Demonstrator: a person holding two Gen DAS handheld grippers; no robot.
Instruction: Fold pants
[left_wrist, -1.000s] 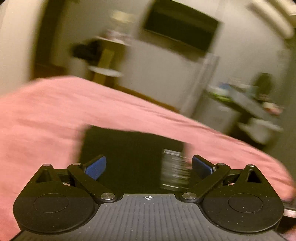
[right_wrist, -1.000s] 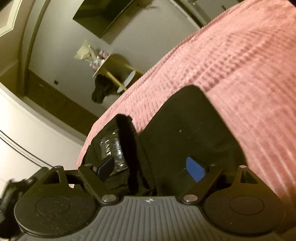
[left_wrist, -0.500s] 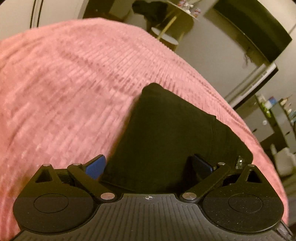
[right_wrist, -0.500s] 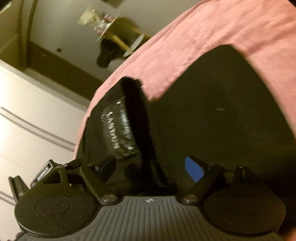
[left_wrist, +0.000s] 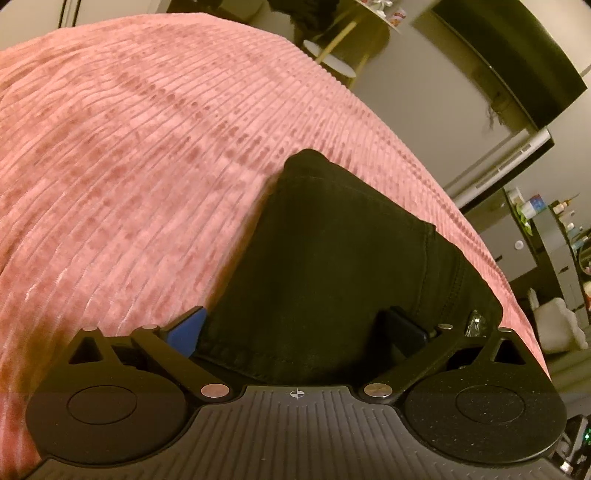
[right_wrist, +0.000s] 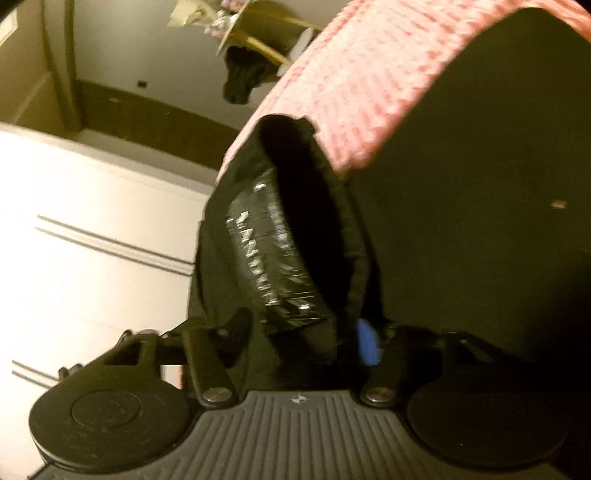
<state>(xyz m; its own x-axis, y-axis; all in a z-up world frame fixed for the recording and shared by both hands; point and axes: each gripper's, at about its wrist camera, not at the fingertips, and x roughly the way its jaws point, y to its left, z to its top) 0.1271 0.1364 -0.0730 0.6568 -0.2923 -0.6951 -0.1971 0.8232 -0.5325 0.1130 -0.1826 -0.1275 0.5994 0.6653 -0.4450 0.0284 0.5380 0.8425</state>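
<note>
where fingers (left_wrist: 184, 328) gape, pants (left_wrist: 332, 266) between

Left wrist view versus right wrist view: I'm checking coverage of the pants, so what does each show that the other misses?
Only the left wrist view shows a dark wall screen and the pants' flat folded top. Only the right wrist view shows the waistband opening with a shiny lettered label. Both show the pink bedspread and the round side table.

The pants (left_wrist: 332, 266) lie on the bed (left_wrist: 147, 166), near its right edge in the left wrist view. A small round table (left_wrist: 332, 66) stands behind the bed's far edge.
</note>
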